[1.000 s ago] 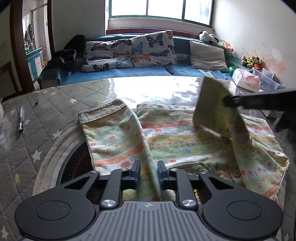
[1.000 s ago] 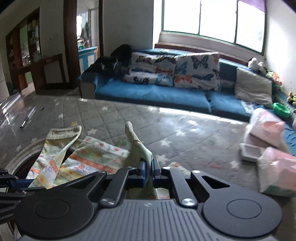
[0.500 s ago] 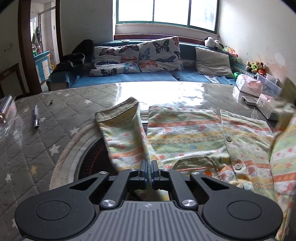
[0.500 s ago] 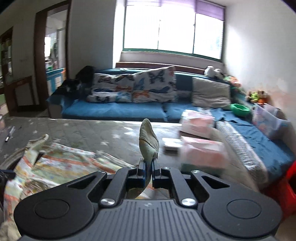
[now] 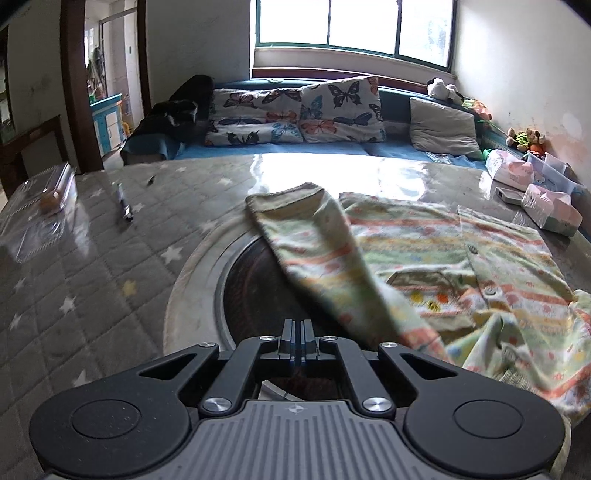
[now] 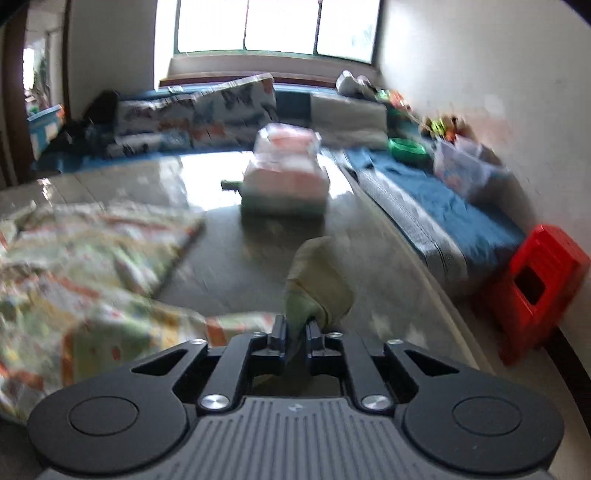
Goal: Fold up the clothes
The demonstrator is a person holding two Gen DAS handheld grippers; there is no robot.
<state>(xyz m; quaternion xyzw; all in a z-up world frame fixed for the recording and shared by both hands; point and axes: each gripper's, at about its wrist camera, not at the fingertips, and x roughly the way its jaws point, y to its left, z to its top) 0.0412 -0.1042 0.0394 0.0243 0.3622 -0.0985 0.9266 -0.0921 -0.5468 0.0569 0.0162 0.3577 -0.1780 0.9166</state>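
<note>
The left gripper [image 5: 297, 326] had its fingers pressed together with nothing between them, poised over the dark round inset [image 5: 266, 291] in the table. From there the patterned shirt [image 5: 436, 251] spread toward two o'clock, one sleeve [image 5: 306, 229] running from the cuff at twelve o'clock down toward the gripper's right side, its lower stretch lifted and blurred. The shirt's buttoned front lay flat; its near hem at four o'clock was rumpled.

The right gripper [image 6: 295, 334] was clenched on a greenish cuff [image 6: 317, 280] of the shirt, the fabric standing up just past the fingertips at twelve o'clock. The rest of the garment trailed off toward nine o'clock, smeared by motion. Open tabletop stretched ahead of that cuff up to the tissue packs [image 6: 286, 173] at twelve o'clock, and the table's curved edge [image 6: 424, 273] ran close by at two o'clock, with a red stool [image 6: 535, 284] beyond it at three o'clock.

In the left view, bare quilted star-print cover [image 5: 92, 277] filled the side from nine to eleven o'clock, broken only by a pen [image 5: 123, 203] and a clear box [image 5: 51, 188] near the far left edge. Beyond the table sat a blue sofa [image 5: 332, 151] with butterfly pillows [image 5: 295, 114] under a bright window [image 5: 354, 26].
</note>
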